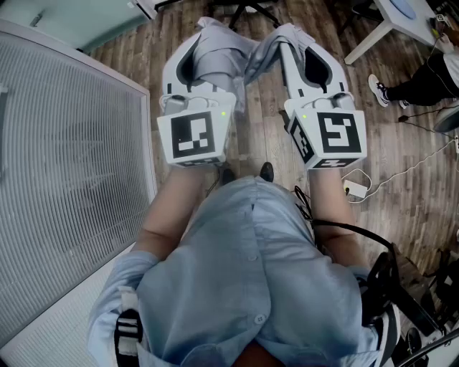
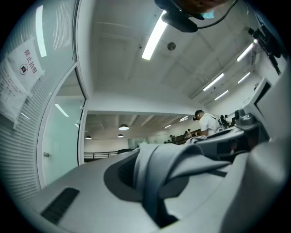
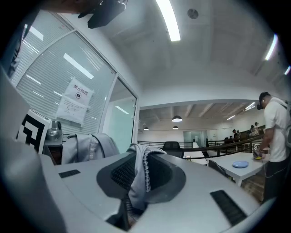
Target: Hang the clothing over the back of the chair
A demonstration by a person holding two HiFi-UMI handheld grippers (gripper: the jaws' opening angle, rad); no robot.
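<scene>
I hold a grey piece of clothing (image 1: pixel 228 56) stretched between both grippers at chest height over the wooden floor. The left gripper (image 1: pixel 203 34) is shut on one edge; in the left gripper view a folded band of the grey clothing (image 2: pixel 157 175) is pinched between its jaws. The right gripper (image 1: pixel 289 34) is shut on the other edge, where the clothing's stitched hem (image 3: pixel 138 175) sits between the jaws. A black office chair (image 1: pixel 242 8) stands ahead at the top edge, only its base showing. The chair's dark back (image 3: pixel 172 146) shows far off in the right gripper view.
A glass partition with blinds (image 1: pixel 64 143) runs along my left. A white table (image 1: pixel 391 25) stands at the far right, with a person's legs (image 1: pixel 419 82) beside it. Cables and a white power strip (image 1: pixel 355 188) lie on the floor at the right.
</scene>
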